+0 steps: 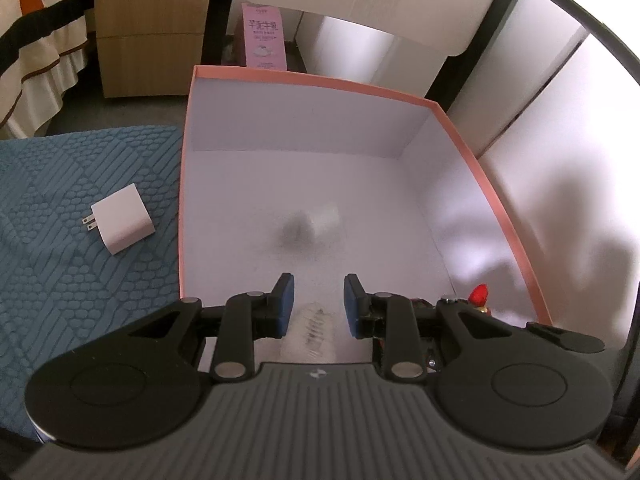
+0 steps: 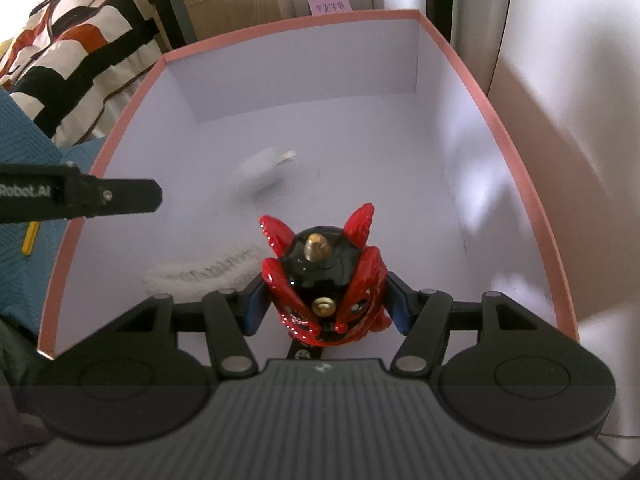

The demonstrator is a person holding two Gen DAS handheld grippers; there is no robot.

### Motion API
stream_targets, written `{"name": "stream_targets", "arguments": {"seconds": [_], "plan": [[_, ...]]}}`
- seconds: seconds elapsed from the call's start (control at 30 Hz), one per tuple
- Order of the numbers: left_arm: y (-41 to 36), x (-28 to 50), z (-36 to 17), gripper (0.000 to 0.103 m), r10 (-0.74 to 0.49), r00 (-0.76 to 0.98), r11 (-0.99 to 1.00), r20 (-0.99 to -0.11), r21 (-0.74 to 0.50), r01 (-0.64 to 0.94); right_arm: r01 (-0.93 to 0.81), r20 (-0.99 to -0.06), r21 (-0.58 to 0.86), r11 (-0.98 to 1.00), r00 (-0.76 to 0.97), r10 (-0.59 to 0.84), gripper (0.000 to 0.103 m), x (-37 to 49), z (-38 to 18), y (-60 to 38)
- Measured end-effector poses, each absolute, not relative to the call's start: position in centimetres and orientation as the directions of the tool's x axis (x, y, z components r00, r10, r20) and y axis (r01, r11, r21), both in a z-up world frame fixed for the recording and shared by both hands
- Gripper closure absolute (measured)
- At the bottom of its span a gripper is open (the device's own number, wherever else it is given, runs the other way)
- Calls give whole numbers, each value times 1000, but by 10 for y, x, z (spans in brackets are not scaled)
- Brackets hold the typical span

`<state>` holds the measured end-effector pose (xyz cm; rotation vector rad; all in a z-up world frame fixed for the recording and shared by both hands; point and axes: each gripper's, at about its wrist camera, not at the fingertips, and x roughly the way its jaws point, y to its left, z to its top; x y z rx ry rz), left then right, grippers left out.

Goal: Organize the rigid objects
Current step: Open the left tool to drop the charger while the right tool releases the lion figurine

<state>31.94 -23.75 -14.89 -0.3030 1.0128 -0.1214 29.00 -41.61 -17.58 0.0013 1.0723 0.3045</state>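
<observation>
A pink-rimmed box (image 1: 312, 78) with a white inside stands on a blue textured mat (image 1: 80, 300). My left gripper (image 1: 319, 300) hangs over the box's near end, jaws apart with nothing between them. On the box floor below it lies a clear toothed clip (image 1: 314, 328). Further in is a small white object (image 1: 320, 222), blurred. A white plug adapter (image 1: 122, 224) lies on the mat left of the box. My right gripper (image 2: 324, 304) is shut on a red and black horned figurine (image 2: 320, 256), held inside the box (image 2: 288, 22) above the clip (image 2: 204, 274).
A pink carton (image 1: 264, 36) stands behind the box, with a wooden drawer unit (image 1: 152, 28) and a striped bedcover (image 1: 36, 40) to its left. White panels (image 1: 560, 140) rise close on the box's right side. My left gripper's finger (image 2: 108, 196) reaches over the box's left rim.
</observation>
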Motion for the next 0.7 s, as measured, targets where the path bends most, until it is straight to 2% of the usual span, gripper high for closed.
{"name": "stream_targets", "arguments": {"seconds": [0.33,0.7], "plan": [[-231,303,-126,71,-239,566,951,-789,-308,-28,-221,-871,166,961,424,248,41,294,-177,-413],[-216,265,-68,71,-227,664,956,-713,-294,11,-215,-805,166,962,534,258,42,269,-124,-413]]}}
